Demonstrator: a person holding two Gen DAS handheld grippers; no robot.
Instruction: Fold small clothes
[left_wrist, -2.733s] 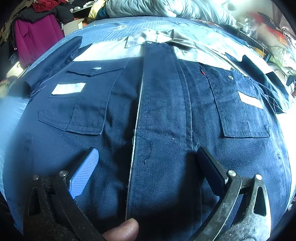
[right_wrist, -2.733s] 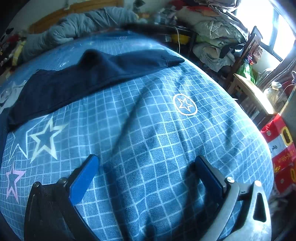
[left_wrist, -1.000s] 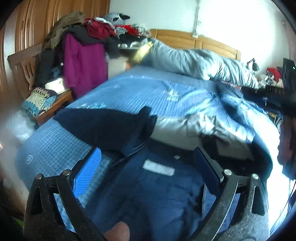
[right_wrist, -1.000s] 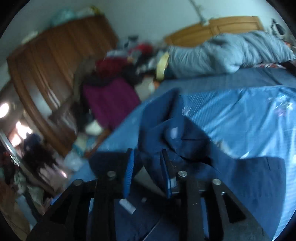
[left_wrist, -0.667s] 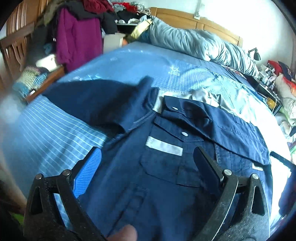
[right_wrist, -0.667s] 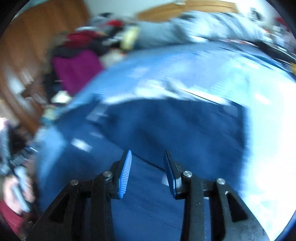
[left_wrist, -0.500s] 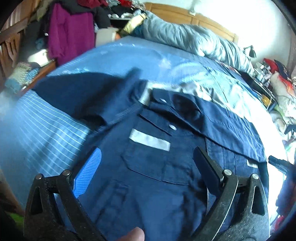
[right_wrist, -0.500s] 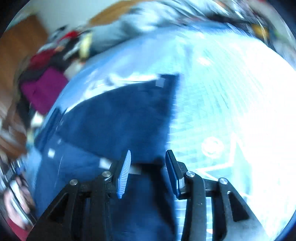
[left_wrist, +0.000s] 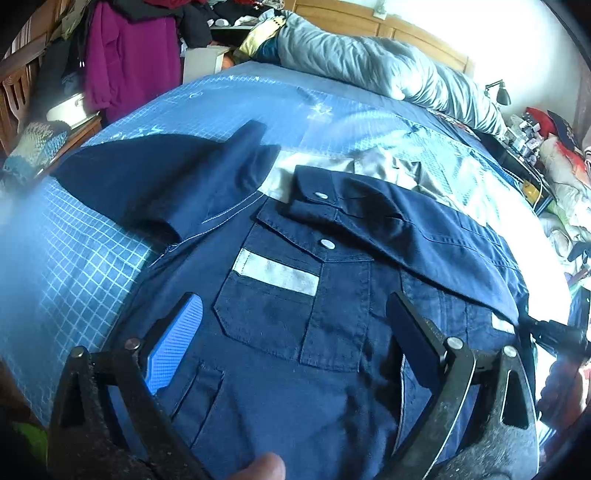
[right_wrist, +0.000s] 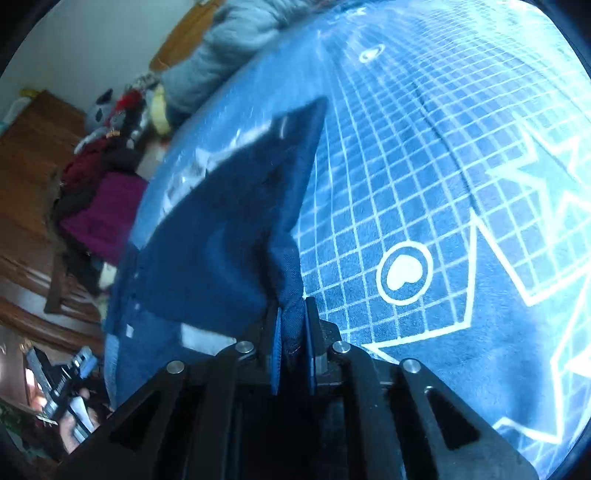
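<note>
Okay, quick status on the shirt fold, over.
Right tool just closed on the navy shirt edge. Left tool open above its chest pocket, touching nothing. One sleeve folded across. Nothing in the way.

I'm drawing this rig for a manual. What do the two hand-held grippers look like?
Both look alike. The left hand-held gripper has black scissor-like linkage arms with silver rivets and cut-out slots, and textured blue pads on its fingers. The right hand-held gripper matches. No cables or sleeves show.

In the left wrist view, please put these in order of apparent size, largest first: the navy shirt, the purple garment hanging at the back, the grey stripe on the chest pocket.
1. navy shirt
2. purple garment, though it hangs farther from the camera, so its true size is unsure
3. grey stripe
</note>
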